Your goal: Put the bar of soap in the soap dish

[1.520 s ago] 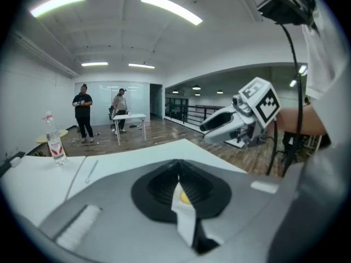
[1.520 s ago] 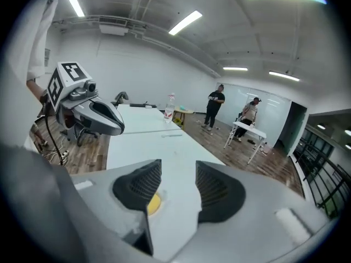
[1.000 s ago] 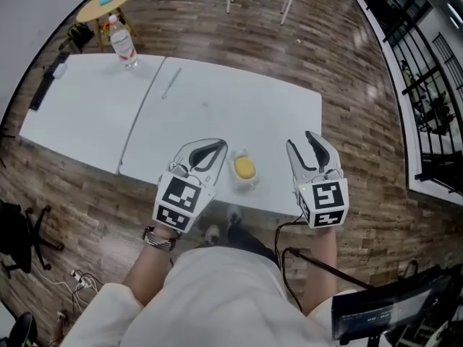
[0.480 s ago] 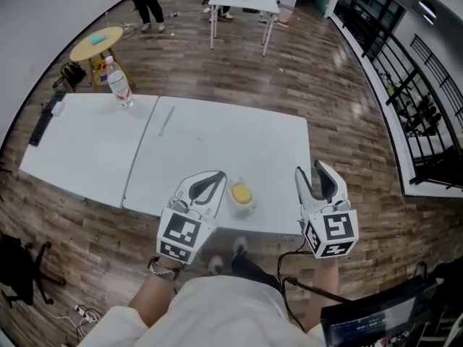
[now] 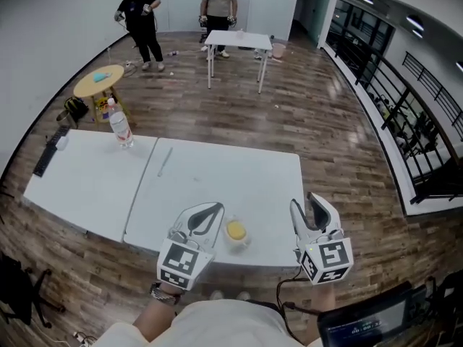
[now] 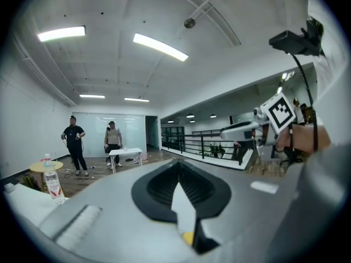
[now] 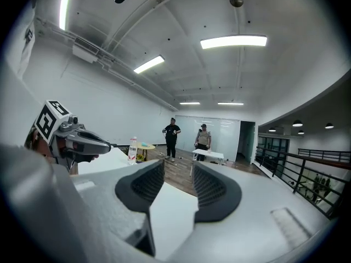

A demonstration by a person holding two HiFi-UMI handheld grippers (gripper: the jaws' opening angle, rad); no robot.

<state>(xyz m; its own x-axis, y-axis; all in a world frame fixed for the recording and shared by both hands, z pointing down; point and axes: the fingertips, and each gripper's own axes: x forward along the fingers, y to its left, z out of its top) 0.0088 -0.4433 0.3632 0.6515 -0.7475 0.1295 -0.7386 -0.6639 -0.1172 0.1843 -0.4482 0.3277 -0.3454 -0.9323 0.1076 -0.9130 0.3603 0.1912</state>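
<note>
Looking down from above, the white table [image 5: 217, 176] runs across the wooden floor, and the yellow soap [image 5: 235, 230] lies in the small clear dish [image 5: 241, 241] close to the near edge. The left claw [image 5: 211, 212] is just left of the dish and the right claw [image 5: 305, 207] is further off to its right. Both are above the table edge and neither touches the soap or the dish. A water bottle [image 5: 120, 129] stands at the far left of the table. Beyond it is a small round table [image 5: 99, 82], and two people [image 5: 139, 20] stand at the back of the room beside another white table [image 5: 239, 40].

From the left claw's own camera, its two dark pads meet at the tips, so it is closed on nothing. A sliver of the soap shows low down through the gap behind the tips. The right claw, with its marker cube, shows off to the right.

From the right claw's own camera, the pads stand apart with only floor and table edge between them. It is open and empty, though the jaws have just been closing a little. The bottle and the left claw sit off to the left.
</note>
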